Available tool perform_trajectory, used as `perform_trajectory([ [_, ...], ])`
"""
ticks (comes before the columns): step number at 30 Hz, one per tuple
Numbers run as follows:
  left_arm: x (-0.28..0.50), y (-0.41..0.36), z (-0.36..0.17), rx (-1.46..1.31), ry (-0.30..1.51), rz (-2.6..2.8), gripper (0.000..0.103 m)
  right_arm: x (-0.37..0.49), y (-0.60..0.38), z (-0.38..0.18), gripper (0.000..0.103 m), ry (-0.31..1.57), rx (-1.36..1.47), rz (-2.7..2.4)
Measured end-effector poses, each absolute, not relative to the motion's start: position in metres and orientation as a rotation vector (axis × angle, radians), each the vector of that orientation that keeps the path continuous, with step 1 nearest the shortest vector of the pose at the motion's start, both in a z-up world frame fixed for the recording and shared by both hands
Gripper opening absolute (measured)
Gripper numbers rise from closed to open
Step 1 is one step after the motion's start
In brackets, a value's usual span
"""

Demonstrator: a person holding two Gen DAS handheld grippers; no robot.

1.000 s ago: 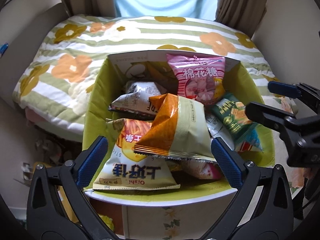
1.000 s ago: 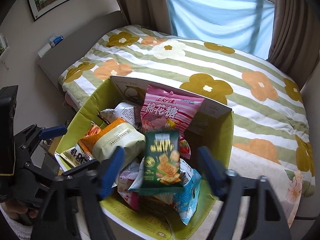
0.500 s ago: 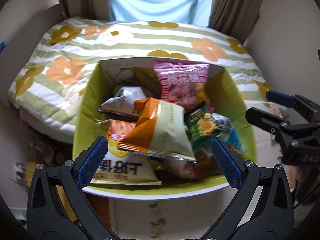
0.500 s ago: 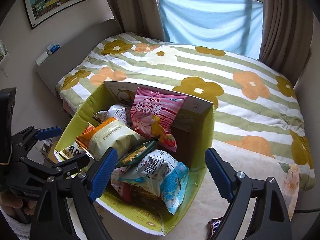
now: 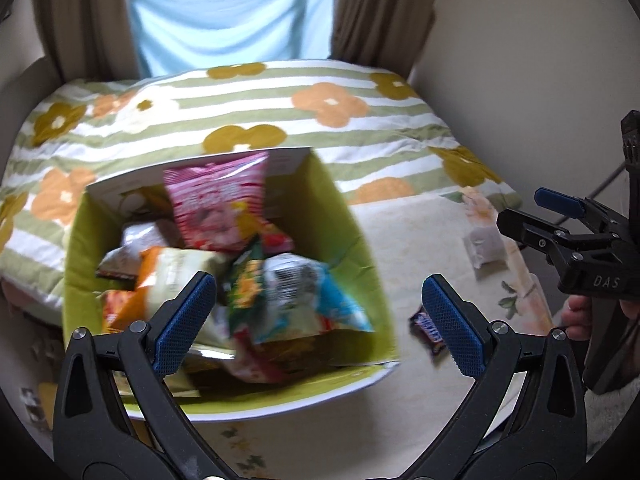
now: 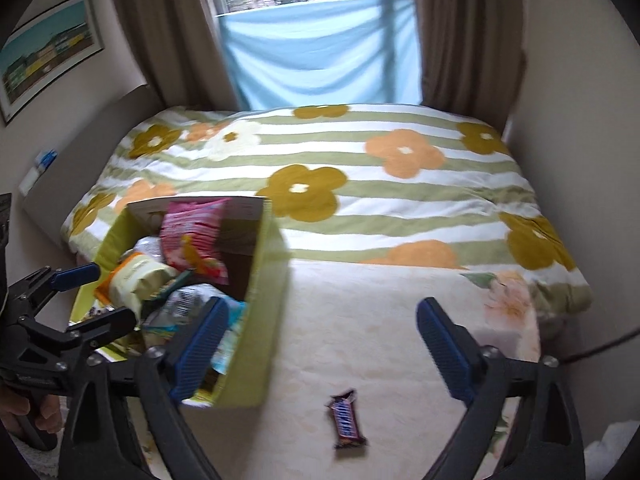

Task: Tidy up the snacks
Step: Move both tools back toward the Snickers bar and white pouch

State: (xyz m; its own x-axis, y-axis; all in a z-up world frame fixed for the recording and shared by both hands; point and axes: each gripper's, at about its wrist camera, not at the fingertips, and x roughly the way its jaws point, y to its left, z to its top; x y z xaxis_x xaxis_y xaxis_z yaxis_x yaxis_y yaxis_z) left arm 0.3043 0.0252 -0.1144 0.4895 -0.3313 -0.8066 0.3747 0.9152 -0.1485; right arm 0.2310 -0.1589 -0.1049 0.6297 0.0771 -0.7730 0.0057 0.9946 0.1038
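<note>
A green cardboard box [image 5: 340,220] [image 6: 268,320] holds several snack bags: a pink one [image 5: 216,204] [image 6: 192,228] stands at the back, with a green cracker bag [image 5: 248,292] and a blue-white bag [image 5: 304,292] lying in front. My left gripper [image 5: 318,320] [image 6: 100,296] hovers open over the box's near right part, with nothing between its pads. My right gripper [image 6: 322,344] [image 5: 536,216] is to the right of the box, over the cream cloth. Its jaws are opening and hold nothing. A chocolate bar [image 6: 346,420] [image 5: 428,330] lies on the cloth below it.
Box and bar rest on a cream flowered cloth [image 6: 360,320]. Behind is a bed with a striped flower quilt [image 6: 360,184], then curtains and a window. A small white packet [image 5: 486,250] lies on the cloth to the right. A wall [image 5: 520,60] closes the right side.
Both grippers have swung right, away from the box. The green bag that stood between the right fingers now lies in the box. The right jaws stand wider.
</note>
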Motion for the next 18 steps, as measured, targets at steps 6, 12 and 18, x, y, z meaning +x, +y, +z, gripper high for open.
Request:
perform_trajectory([
  [6, 0.284, -0.038, -0.123, 0.079, 0.992, -0.454, 0.102, 0.214, -0.219, -0.110, 0.102, 0.906, 0.061, -0.026],
  [12, 0.264, -0.082, -0.151, -0.010, 1.050, -0.346, 0.102, 0.205, -0.276, -0.142, 0.102, 1.018, 0.093, -0.046],
  [18, 0.252, -0.118, -0.198, -0.046, 1.123, -0.227, 0.102, 0.204, -0.307, -0.176, 0.102, 1.043, 0.122, -0.001],
])
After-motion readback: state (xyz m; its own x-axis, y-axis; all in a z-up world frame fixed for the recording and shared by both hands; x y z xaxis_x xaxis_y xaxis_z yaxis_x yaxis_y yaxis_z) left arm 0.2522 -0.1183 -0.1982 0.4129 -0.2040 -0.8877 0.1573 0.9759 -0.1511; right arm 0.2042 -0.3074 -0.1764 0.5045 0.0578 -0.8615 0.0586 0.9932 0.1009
